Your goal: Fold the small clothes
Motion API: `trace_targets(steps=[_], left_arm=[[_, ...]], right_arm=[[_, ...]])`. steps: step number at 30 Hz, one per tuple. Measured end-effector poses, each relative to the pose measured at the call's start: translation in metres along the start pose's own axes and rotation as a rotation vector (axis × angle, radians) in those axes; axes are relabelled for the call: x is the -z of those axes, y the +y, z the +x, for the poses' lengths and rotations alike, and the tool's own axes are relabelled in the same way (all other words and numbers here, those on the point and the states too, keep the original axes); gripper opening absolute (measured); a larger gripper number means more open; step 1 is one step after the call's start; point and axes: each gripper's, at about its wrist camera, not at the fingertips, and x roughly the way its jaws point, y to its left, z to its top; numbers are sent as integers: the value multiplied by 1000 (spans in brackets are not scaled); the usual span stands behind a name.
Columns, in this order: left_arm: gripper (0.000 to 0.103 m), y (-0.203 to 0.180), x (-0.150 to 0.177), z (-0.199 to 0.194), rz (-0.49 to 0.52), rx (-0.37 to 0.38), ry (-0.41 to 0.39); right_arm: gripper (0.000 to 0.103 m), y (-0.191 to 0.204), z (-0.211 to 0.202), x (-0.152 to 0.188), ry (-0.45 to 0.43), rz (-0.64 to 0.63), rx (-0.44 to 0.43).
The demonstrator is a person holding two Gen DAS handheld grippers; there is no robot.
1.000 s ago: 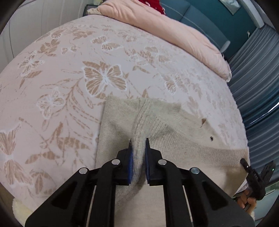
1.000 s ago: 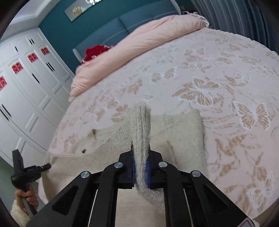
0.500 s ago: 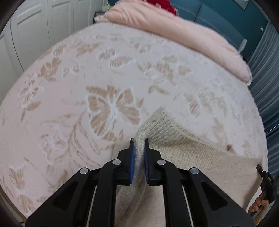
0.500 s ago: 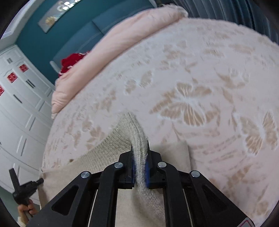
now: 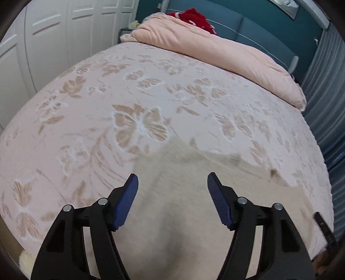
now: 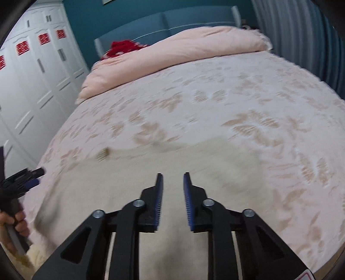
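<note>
Beige knit garment [image 5: 181,206] lies on butterfly-print bedspread [image 5: 138,103].

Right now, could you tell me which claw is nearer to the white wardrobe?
Left. The left claw hangs over the beige sweater on the wardrobe side; the right claw sits beyond it, toward the curtains.

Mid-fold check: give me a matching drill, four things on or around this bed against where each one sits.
Things:
1. beige knitted garment
2. pink rolled duvet
3. red cloth
4. white wardrobe doors

Places:
A. beside the bed, along the wall
B. spread on the near end of the butterfly-patterned bedspread
C. across the head of the bed
D. behind the duvet, against the blue headboard

Pairs: 1-B; 2-C; 3-D; 4-A
</note>
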Motion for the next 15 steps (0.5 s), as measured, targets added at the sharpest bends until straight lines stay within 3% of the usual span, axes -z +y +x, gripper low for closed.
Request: trace_targets(steps=[3, 5, 7, 9, 11, 13, 15], left_arm=[[64, -34, 45, 3, 67, 48, 82], [64, -48, 74, 13, 152, 2, 126], [66, -48, 93, 23, 204, -53, 162], [66, -38, 97, 18, 222, -50, 139], [66, -23, 95, 12, 222, -89, 136], [64, -1, 92, 11, 181, -90, 152], [63, 16, 92, 12, 150, -38, 167]], right_arm=[[1, 60, 24, 38, 116, -64, -135], [1, 81, 44, 60, 194, -90, -161], [0, 83, 55, 74, 228, -98, -127], [0, 71, 40, 71, 203, -77, -107], [0, 49, 19, 66, 162, -50, -31], [0, 6, 7, 67, 157, 0, 77], [0, -46, 3, 78, 168, 81, 178]])
